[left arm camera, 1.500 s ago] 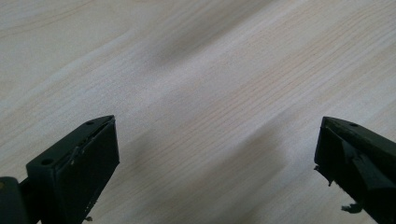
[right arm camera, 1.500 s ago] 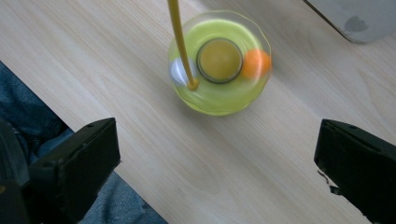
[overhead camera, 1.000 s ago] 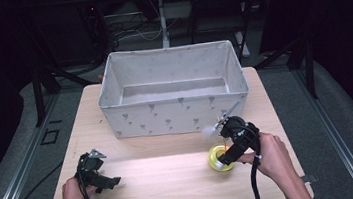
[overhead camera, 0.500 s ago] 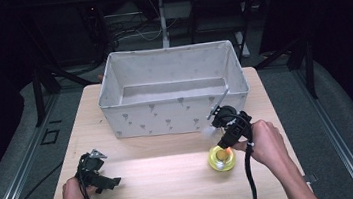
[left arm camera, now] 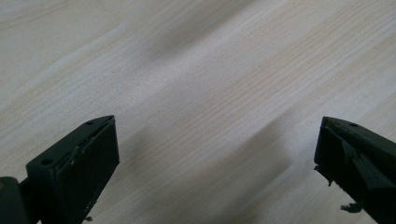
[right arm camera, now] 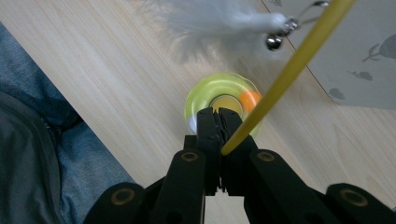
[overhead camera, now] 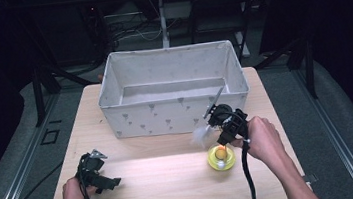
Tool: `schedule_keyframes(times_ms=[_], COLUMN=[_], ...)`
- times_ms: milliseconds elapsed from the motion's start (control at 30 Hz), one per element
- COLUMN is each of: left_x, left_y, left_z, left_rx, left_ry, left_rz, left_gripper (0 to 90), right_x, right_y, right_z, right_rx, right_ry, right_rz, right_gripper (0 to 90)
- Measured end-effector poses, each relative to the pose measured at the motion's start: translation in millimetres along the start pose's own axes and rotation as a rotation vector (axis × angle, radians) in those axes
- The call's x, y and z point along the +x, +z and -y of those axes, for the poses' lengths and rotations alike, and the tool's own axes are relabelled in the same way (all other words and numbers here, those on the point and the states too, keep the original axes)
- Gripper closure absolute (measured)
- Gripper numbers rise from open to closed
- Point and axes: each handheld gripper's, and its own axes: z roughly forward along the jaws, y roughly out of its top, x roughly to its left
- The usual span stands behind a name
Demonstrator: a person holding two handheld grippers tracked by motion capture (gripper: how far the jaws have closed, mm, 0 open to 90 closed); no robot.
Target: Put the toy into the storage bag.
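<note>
My right gripper (overhead camera: 223,138) (right arm camera: 217,119) is shut on a thin yellow wand stick (right arm camera: 289,74), having just closed on it. The stick (overhead camera: 217,97) slants up in front of the bin. A white feather (right arm camera: 210,21) (overhead camera: 201,136) and a small silver bell (right arm camera: 273,42) dangle from the wand's end. Directly below the jaws, a yellow-green round toy (overhead camera: 221,159) (right arm camera: 201,100) with an orange ball (right arm camera: 252,98) lies on the table. My left gripper (overhead camera: 104,180) (left arm camera: 215,135) rests open near the front left, with bare wood between its jaws.
A grey fabric bin (overhead camera: 176,112) with a small print stands open at the back middle of the wooden table (overhead camera: 163,181). Its front wall is close behind my right gripper. A person's trouser leg (right arm camera: 56,154) lies beyond the table's front edge.
My right gripper has shifted a little toward the bin and risen, its jaws closing on the stick. The wand now slants up and the feather hangs off the table. The left gripper stayed put.
</note>
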Motion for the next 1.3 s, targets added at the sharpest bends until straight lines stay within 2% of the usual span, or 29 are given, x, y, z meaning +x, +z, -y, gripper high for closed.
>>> schedule_keyframes(times_ms=[267,367,633,1300], left_x=[0.2,0.3,0.1,-0.1], left_y=[-0.9,-0.8,-0.7,-0.2], left_z=[0.2,0.2,0.3,0.1], left_rx=[-0.015,-0.016,-0.014,-0.016], left_ry=[-0.004,-0.004,-0.003,0.002], left_rz=[0.001,0.003,0.003,0.01], left_gripper=[0.1,0.1,0.1,0.0], right_x=[-2.6,-3.1,-7.1,-24.2], right_y=[-7.6,-11.5,-20.7,-38.8], right_z=[-2.2,-1.7,-6.2,-16.5], right_rx=[-0.001,-0.025,-0.035,-0.05], right_ry=[-0.008,-0.003,-0.005,0.009], right_rz=[0.007,-0.004,0.017,0.035], right_gripper=[88.4,88.5,88.4,88.5])
